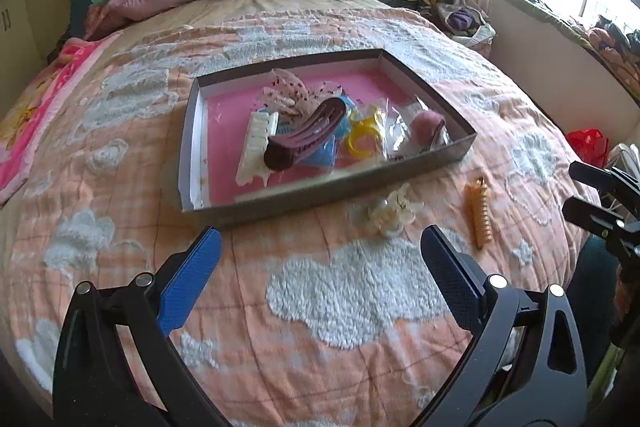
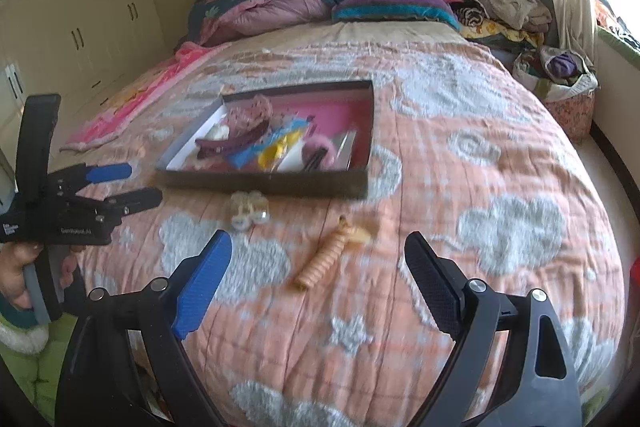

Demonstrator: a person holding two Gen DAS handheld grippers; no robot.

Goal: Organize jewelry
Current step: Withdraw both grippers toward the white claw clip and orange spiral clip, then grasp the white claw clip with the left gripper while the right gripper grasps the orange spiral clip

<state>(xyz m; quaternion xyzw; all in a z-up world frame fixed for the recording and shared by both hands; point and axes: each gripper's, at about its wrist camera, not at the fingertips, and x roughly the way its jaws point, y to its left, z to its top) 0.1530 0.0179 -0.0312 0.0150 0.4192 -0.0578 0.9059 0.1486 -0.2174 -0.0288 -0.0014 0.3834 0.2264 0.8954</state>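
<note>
Since most of the hair stuff already sits piled in the box (image 1: 460,147), it looks like the collecting spot, a shallow cardboard tray with a pink floor. Two pieces lie on the bed (image 1: 340,291) just in front of it: a cream clip (image 2: 249,211), knobbly and glossy, and an orange clip (image 2: 320,259), ribbed like a coil. Left gripper (image 1: 320,255) and right gripper (image 2: 320,259) both hover with jaws spread wide, holding nothing, the right one lined up on the orange piece.

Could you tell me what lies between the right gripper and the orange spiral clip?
Only bare bedspread lies between the open right gripper and the orange spiral clip, as the right wrist view shows.
</note>
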